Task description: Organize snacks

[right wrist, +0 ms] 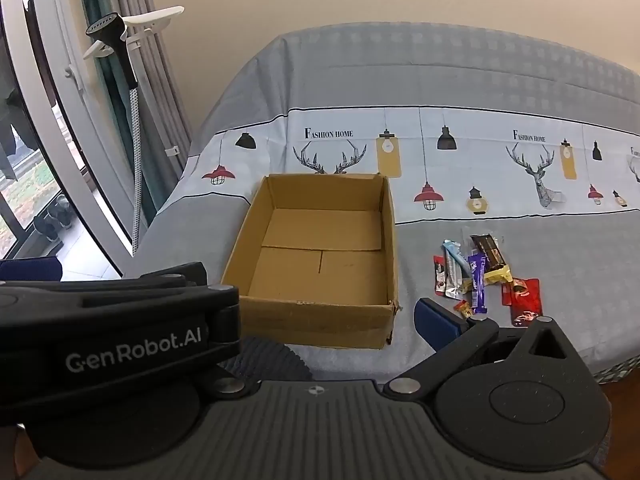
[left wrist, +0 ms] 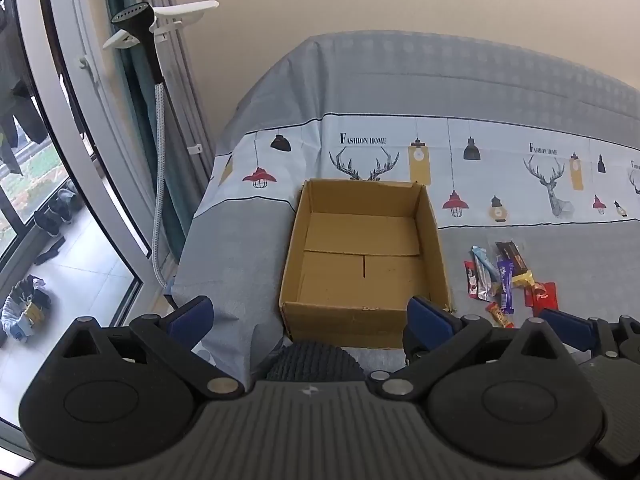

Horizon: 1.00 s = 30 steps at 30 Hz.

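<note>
Home bedroom: bed under printed cover, curtains, garment steamer, balcony window.

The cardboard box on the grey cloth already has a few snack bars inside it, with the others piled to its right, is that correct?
Not quite: the cardboard box is empty, as the right wrist view shows. All the snack bars lie piled on the grey cloth to its right.

Plain brown cardboard box, grey tablecloth with deer-and-lamp print band, purple snack bar, red wrapper
</note>
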Each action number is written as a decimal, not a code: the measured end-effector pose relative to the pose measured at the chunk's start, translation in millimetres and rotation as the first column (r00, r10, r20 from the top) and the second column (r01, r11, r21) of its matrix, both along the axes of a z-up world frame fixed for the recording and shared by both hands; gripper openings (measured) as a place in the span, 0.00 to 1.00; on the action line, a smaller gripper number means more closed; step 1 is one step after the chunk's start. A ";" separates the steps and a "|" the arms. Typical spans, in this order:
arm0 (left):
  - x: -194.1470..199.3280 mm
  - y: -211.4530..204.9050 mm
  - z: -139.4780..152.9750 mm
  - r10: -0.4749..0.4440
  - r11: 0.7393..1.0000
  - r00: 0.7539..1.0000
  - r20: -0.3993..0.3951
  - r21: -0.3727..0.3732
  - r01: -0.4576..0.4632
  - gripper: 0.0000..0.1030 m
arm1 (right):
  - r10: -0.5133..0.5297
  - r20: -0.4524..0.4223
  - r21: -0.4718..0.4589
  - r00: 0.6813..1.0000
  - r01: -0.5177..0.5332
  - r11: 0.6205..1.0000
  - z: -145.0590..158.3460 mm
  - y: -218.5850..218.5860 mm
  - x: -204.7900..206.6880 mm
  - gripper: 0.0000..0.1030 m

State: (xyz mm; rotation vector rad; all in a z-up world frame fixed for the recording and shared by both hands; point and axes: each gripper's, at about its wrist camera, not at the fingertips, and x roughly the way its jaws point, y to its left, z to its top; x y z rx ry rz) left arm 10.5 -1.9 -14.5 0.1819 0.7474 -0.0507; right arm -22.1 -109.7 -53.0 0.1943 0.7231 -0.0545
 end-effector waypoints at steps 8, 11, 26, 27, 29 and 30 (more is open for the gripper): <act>0.9 0.2 -0.9 0.000 1.000 1.000 -0.004 0.003 0.000 1.00 | 0.001 0.026 0.000 1.000 -0.001 1.000 1.2 -1.6 2.8 1.00; -0.5 -0.4 -1.9 0.000 1.000 1.000 -0.003 0.005 0.000 1.00 | 0.001 0.026 0.001 1.000 -0.001 1.000 -2.1 -2.0 4.6 0.99; -2.9 -0.2 -1.1 0.004 1.000 1.000 -0.001 0.005 -0.004 1.00 | 0.003 0.054 0.005 0.999 -0.004 1.000 0.0 -2.6 0.7 1.00; -3.2 -0.5 -1.2 0.005 1.000 1.000 -0.001 0.006 -0.005 1.00 | 0.004 0.057 0.004 0.998 -0.004 1.000 0.1 -2.5 0.8 1.00; -3.8 -0.2 -1.4 0.006 1.000 1.000 -0.002 0.007 -0.006 1.00 | 0.005 0.062 0.006 0.998 -0.006 1.000 0.8 -3.0 0.3 0.99; -3.8 -0.4 -1.4 0.006 1.000 1.000 -0.002 0.006 -0.006 1.00 | 0.006 0.060 0.006 0.998 -0.006 1.000 1.1 -3.3 0.4 0.99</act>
